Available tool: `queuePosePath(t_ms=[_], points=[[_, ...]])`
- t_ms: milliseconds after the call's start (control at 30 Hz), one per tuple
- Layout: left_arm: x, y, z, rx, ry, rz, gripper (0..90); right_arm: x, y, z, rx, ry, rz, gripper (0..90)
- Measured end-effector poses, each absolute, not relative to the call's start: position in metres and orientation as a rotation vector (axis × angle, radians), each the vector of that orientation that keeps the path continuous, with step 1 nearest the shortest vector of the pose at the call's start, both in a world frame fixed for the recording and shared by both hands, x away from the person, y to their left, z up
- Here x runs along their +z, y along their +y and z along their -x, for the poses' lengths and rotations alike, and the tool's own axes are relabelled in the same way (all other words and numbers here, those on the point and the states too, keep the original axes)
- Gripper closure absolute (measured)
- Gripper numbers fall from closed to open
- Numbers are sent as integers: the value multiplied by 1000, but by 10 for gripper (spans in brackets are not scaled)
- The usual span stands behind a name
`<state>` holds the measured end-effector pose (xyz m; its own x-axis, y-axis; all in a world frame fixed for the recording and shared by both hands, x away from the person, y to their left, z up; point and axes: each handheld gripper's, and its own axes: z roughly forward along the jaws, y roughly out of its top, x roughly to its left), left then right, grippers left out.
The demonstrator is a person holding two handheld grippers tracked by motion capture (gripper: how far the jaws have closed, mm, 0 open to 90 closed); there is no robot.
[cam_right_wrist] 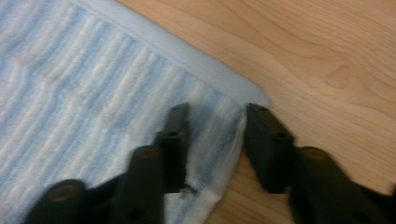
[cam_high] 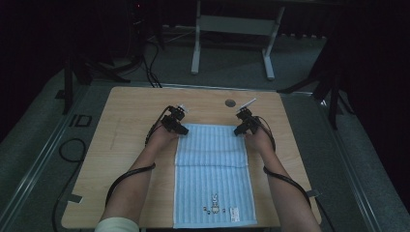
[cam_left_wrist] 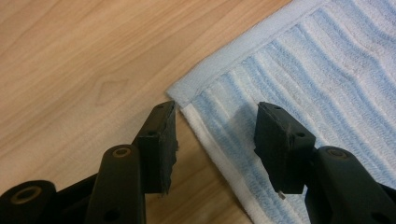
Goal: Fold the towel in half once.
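A light blue striped towel (cam_high: 212, 169) lies lengthwise on the wooden table (cam_high: 125, 116), with a crease across its middle and a small printed figure near its front edge. My left gripper (cam_high: 182, 129) rests at the towel's far left corner. In the left gripper view it (cam_left_wrist: 217, 112) is open, and its jaws straddle the towel's (cam_left_wrist: 327, 60) white side hem just below the corner. My right gripper (cam_high: 238, 130) is at the far right corner. In the right gripper view it (cam_right_wrist: 217, 114) is open, with the towel's (cam_right_wrist: 93, 79) edge between the jaws.
A small dark round spot (cam_high: 230, 103) marks the table near its far edge. Behind the table a white frame stand (cam_high: 232, 29) stands on the grey floor. Black cables (cam_high: 72, 150) loop on the floor at the left, and dark stand legs (cam_high: 333, 92) are at the right.
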<state>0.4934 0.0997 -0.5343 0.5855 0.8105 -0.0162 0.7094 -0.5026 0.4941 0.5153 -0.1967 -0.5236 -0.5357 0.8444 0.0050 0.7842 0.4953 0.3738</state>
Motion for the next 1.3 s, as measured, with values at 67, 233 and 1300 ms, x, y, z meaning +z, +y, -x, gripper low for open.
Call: queuePosePath(t_ms=[67,233,1300], points=[[-533,98,-492,292,1213,-2375,521,-523,-194,-513,493,2579,-1385,766],[-527,91,-489,224,1162,-2447,856,-521,-183,-509,441,2604,-1294,870],[-343,108,-490,506,1041,-2139,865,-303,-196,-517,817,2283,-1110,872]])
